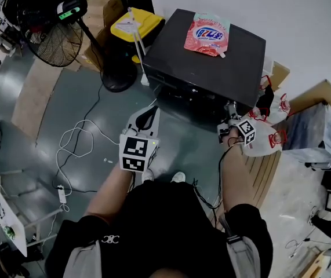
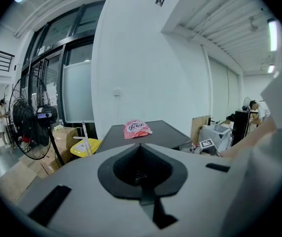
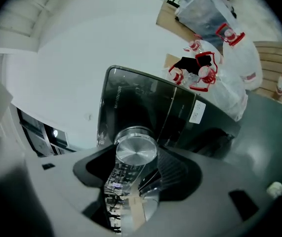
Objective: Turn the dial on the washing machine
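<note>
The turning step is in hand: the right tongs (image 1: 232, 117) are up against the front face of the washing machine (image 1: 177, 51), at its right-hand end. The right gripper view shows the round silver dial (image 3: 136, 150) seated between the two pads, which look clenched on its rim. From here the next move seems to call for a roll of the wrist about the dial's own axis, with the grip kept square and firm so the smooth metal does not slip, and no pull away from the machine's panel. The right forearm reaches straight forward to the machine, hand low behind the marker cube. The left arm is bent and held back, well short of the machine's front and over the floor. The left tongs (image 1: 148, 117) are closed on nothing and point toward the machine's top.
</note>
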The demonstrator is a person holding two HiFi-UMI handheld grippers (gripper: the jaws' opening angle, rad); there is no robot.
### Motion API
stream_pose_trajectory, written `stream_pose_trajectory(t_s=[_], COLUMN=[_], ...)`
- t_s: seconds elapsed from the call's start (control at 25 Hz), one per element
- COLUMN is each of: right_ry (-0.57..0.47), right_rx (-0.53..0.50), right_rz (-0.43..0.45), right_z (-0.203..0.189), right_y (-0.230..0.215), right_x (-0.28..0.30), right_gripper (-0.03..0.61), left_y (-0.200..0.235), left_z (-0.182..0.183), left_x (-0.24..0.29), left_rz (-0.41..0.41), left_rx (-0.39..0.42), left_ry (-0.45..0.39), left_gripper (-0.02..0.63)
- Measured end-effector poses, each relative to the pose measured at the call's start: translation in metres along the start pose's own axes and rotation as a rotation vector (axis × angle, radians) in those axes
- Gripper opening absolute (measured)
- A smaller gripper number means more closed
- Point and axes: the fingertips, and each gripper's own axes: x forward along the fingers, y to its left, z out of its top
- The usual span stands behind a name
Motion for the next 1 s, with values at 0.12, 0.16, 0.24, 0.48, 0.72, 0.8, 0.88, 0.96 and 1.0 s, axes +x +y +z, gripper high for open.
stream_pose_trajectory(t_s=[0.12, 0.16, 0.24, 0.48, 0.72, 0.8, 0.88, 0.96, 1.0], right_ry=[-0.028, -0.040, -0.047, -0.077, -0.298, -0.355, -0.411, -0.462, -0.481], right_rx=[-0.058, -0.090, -0.184, -0.526, -0.905, -1.012, -1.112, -1.180, -1.201], right_rz=[-0.029, -0.047, -0.074, 0.001, 0.012, 0.012, -0.015, -0.045, -0.055], right_z=[0.001, 0.001, -0.002, -0.021, -0.017, -0.021, -0.027, -0.034, -0.037], right_y=[0.000, 0.001, 0.007, 0.082, 0.193, 0.226, 0.250, 0.266, 0.271], right_x=[-0.003, -0.005, -0.009, -0.045, -0.113, -0.138, -0.163, -0.186, -0.196], right_gripper=[0.264, 0.264, 0.264, 0.223, 0.000, 0.000, -0.001, -0.002, -0.002], left_y=[-0.002, -0.002, -0.002, -0.006, -0.016, -0.022, -0.027, -0.034, -0.037], left_z=[0.001, 0.001, 0.003, 0.013, 0.030, 0.035, 0.038, 0.040, 0.041], left_x=[0.000, 0.001, 0.002, 0.008, 0.014, 0.013, 0.012, 0.010, 0.008], left_rz=[-0.005, -0.008, -0.017, -0.058, -0.133, -0.163, -0.193, -0.225, -0.241], left_rx=[0.002, 0.002, 0.002, -0.008, -0.025, -0.033, -0.036, -0.037, -0.036], left_ry=[-0.002, -0.003, -0.009, -0.045, -0.107, -0.130, -0.145, -0.155, -0.160], left_gripper=[-0.005, -0.005, -0.005, -0.005, -0.005, -0.005, -0.005, -0.005, -0.005])
